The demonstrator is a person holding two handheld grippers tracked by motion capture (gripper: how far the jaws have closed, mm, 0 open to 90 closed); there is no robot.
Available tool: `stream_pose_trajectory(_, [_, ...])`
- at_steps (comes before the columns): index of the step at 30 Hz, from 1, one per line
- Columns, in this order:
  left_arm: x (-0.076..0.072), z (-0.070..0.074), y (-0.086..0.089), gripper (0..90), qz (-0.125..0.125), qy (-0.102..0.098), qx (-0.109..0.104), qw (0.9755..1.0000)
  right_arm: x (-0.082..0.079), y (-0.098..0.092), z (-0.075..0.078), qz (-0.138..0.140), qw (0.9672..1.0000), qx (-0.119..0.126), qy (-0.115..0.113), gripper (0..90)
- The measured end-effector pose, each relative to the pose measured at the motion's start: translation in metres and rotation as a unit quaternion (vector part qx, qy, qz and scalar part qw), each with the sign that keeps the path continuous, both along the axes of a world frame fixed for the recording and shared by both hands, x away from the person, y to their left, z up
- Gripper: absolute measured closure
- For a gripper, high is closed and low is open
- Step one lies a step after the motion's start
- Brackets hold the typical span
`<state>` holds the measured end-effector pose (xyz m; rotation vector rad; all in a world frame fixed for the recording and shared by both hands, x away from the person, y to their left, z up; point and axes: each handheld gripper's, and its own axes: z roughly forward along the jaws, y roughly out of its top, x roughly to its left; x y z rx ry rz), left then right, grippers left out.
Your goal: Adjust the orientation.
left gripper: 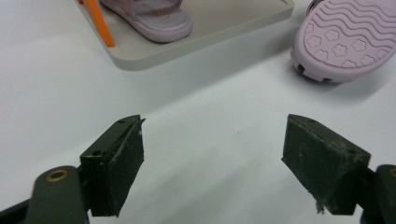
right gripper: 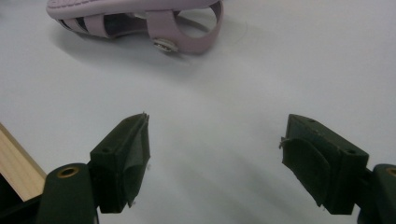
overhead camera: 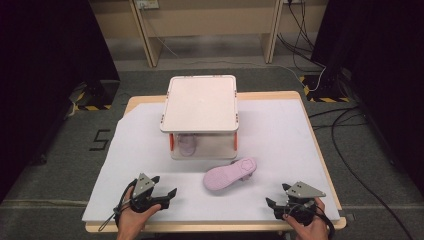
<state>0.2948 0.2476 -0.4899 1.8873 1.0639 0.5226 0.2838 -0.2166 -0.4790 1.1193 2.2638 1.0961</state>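
Nearest the person, the left gripper (overhead camera: 167, 196) and the right gripper (overhead camera: 272, 206) rest at the front edge of the white sheet (overhead camera: 280, 135) that covers the table (overhead camera: 305, 97), each held in a hand. In both gripper views the two black jaws stand wide apart with only bare sheet between them, gripping nothing.

Taking the white storage box (overhead camera: 200, 102) as the landmark: one pink sandal (overhead camera: 230, 173) lies on the sheet just in front of the box's front right corner, close to it but apart. It is turned sole up, the pale lilac-pink sole showing wavy ridges and small flower shapes in the left gripper view (left gripper: 348, 39). In the right gripper view (right gripper: 140, 18) its straps and a round metal stud show beneath the upturned sole, with an open heel loop. Its long axis runs slantwise, one end toward the left gripper, the other back and to the right.

A second pink sandal (overhead camera: 186, 144) sits inside the box, at the front left of its lower level, upright on the grey floor (left gripper: 210, 28) beside an orange post (left gripper: 98, 21). So two sandals, two grippers, one box with a flat white lid on top.
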Motion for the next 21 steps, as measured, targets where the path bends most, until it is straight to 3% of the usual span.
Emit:
stream_pose_trajectory(5, [-0.009,0.002,0.002,19.4,-0.001,-0.006,0.002,1.0,0.001,0.002,0.0,0.004,1.0,-0.001,-0.004,23.9])
stream_pose_trajectory(16, [-0.004,-0.002,0.006,19.4,0.008,-0.003,0.006,1.0,0.008,0.028,0.007,0.044,0.9977,-0.008,-0.051,24.7])
stream_pose_trajectory(21, [-0.003,-0.003,0.004,19.4,0.004,0.0,0.01,0.9999,0.016,0.046,0.005,0.055,0.997,-0.018,-0.052,24.9])
